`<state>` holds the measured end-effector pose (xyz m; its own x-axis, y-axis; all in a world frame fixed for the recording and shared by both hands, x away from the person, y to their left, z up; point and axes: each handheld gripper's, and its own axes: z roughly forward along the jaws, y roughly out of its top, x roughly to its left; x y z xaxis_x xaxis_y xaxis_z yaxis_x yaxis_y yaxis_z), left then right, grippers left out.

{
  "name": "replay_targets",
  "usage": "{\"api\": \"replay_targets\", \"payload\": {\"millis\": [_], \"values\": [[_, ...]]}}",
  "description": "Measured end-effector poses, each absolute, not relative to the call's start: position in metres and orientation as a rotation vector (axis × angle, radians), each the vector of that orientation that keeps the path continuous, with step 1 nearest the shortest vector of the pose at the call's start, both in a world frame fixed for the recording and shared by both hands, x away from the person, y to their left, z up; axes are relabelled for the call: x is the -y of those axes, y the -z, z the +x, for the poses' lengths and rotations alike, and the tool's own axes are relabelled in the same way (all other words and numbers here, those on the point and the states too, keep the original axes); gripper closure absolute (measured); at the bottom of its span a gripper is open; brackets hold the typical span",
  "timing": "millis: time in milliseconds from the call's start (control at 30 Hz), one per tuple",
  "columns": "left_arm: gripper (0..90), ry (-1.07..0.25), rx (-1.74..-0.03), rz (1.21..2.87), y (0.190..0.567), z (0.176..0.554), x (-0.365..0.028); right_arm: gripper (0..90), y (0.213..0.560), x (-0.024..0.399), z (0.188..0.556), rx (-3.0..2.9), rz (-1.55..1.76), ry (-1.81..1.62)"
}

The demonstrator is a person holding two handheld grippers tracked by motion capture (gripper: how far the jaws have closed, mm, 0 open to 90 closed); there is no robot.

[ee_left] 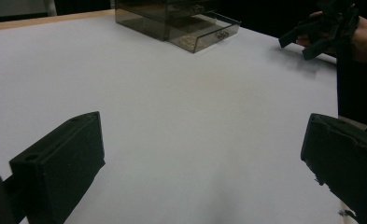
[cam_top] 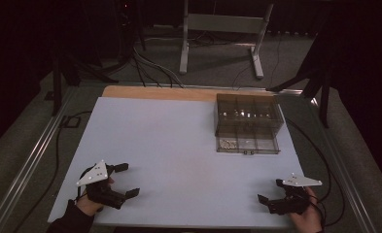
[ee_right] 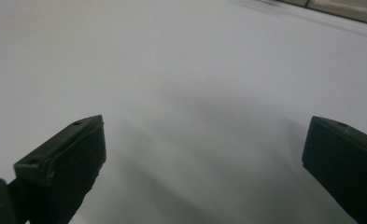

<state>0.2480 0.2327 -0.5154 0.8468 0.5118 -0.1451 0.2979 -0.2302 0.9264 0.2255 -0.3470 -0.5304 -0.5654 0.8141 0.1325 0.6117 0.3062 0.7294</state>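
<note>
Left gripper [cam_top: 126, 179] and right gripper [cam_top: 270, 192] both spread wide, holding nothing, low at near corners of the white table [cam_top: 169, 145], well apart from the smoky clear drawer box [cam_top: 247, 123] at far right, bottom drawer pulled out, bare surface between.

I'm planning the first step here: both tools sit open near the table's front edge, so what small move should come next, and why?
Probably bring the right tool forward toward the smoky transparent plastic drawer box: its lower drawer stands pulled out on that side, and both tools, the left tool included, are open and hold nothing.
</note>
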Motion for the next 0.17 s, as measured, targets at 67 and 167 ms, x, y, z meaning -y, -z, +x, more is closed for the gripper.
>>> {"api": "replay_targets", "payload": {"millis": [67,167], "values": [[0.5,-0.224,-0.611,1.832,0.5152,0.2482,-0.2327,0.0,0.53,0.3466,0.2254,-2.315,1.293,-1.123],[0.5,-0.226,-0.609,1.832,0.515,0.2482,-0.2326,0.0,0.5297,0.3461,0.2257,-2.314,1.287,-1.13]]}}
